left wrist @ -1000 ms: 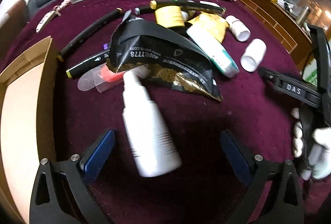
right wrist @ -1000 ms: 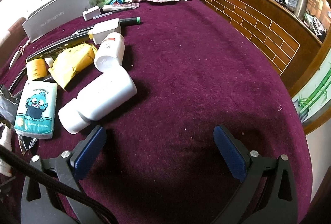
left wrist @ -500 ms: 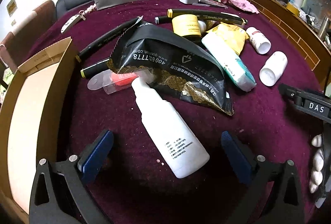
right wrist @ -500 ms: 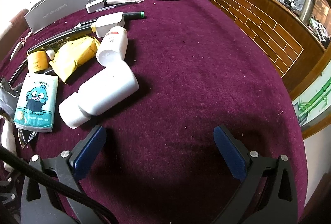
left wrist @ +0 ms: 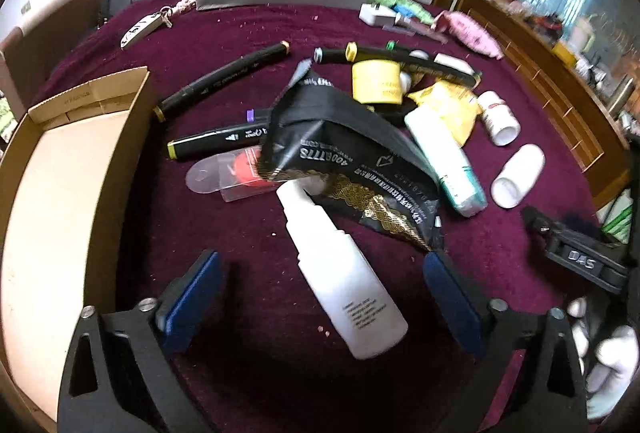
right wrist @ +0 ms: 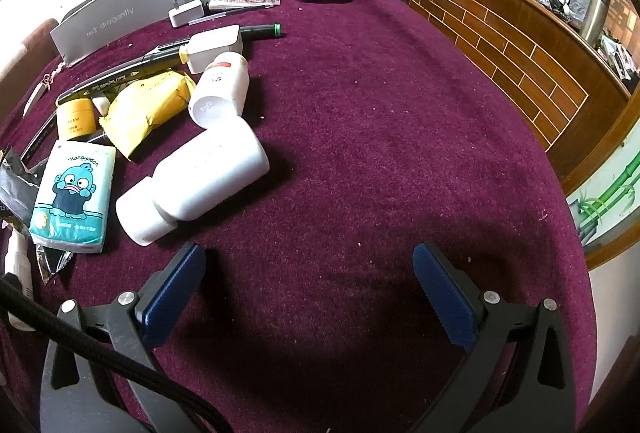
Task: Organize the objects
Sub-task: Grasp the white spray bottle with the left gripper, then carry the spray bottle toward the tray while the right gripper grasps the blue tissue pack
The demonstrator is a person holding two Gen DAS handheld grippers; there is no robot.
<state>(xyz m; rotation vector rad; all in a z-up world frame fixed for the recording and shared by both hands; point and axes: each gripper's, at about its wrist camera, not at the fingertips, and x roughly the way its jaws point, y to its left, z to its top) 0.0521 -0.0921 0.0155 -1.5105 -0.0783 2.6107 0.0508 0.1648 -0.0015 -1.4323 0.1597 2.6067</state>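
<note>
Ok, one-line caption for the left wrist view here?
Open left tool poised over a white spray bottle lying beside a cardboard box on a cluttered maroon table.

Both tongs have a matte black frame with triangular cut-outs and silver round screws near the joints. The left tongs [left wrist: 320, 297] carry dark blue pads [left wrist: 192, 293] on each finger, and the right tongs [right wrist: 308, 289] too. A black cable [right wrist: 104, 353] crosses the right frame. A white glove [left wrist: 608, 357] covers the hand

Both wrist views low, looking forward across the table [right wrist: 360, 113], sharing the tissue pack [right wrist: 74, 193], left view nearer.
</note>
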